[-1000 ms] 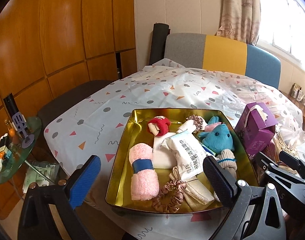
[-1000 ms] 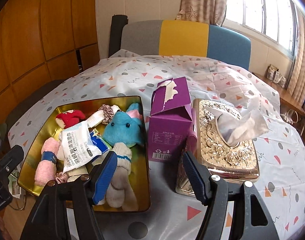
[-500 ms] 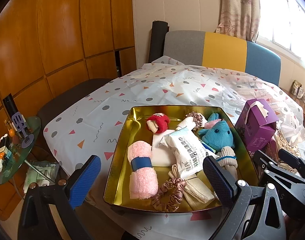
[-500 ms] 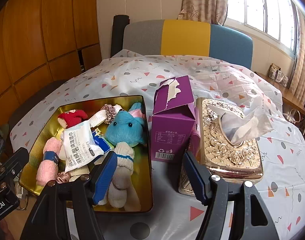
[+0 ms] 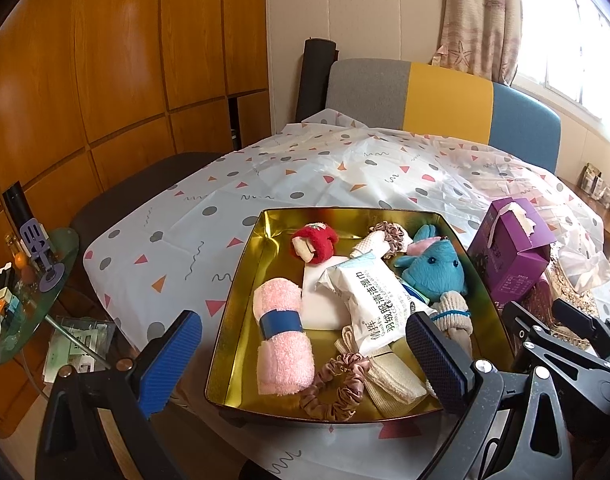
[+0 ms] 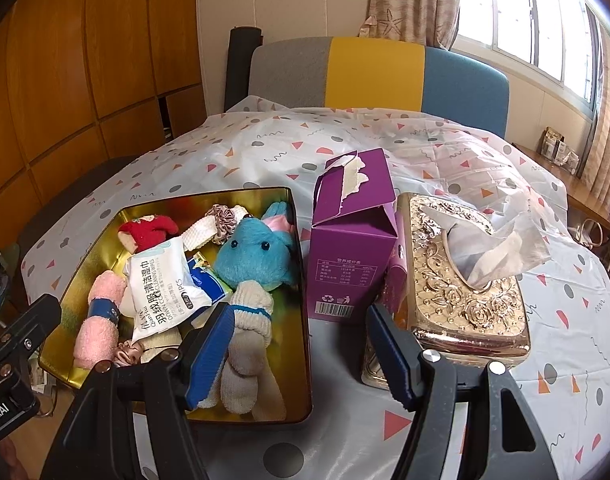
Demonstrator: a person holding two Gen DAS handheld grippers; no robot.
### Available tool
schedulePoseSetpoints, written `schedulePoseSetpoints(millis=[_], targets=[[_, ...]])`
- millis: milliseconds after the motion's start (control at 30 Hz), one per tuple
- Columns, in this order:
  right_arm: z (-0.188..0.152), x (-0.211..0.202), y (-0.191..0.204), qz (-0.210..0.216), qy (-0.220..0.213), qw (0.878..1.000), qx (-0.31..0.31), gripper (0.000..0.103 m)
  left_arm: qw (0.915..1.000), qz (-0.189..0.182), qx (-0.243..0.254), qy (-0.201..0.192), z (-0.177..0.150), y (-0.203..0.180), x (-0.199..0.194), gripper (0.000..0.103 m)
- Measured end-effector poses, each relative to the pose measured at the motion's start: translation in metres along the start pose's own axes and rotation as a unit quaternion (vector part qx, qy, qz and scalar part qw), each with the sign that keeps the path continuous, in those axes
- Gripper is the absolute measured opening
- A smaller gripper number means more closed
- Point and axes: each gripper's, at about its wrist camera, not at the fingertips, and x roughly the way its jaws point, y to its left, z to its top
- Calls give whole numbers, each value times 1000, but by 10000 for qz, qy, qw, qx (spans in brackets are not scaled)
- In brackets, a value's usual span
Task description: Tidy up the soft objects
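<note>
Basically nothing is changing over the last second: both tongs, left tongs (image 5: 303, 354) and right tongs (image 6: 299, 346), are hovering wide and empty at the desk's near edge. Soft items are sitting piled in the gold tray (image 5: 241, 280), so sorting is looking done or paused.

A shallow gold metal tray (image 5: 241, 280) on the table holds the soft things: a rolled pink towel with a blue band (image 5: 283, 344) at its left, a red plush toy (image 5: 315, 242) behind it, a white wet-wipes pack (image 5: 371, 300) in the middle, a blue plush animal (image 5: 433, 270) at the right, and a pink satin scrunchie (image 5: 337, 386) at the front.
</note>
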Motion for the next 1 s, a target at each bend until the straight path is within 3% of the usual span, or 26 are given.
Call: schedulePoseSetpoints(millis=[833,1000], targets=[[-2,-1,1,-17,31,10000,-43,69,10000,33,-8,-4,-6,1,0,103],[-2,-4,1,4,-8,10000,-51,69,10000,45,-13,-2,-8,3,0,97]])
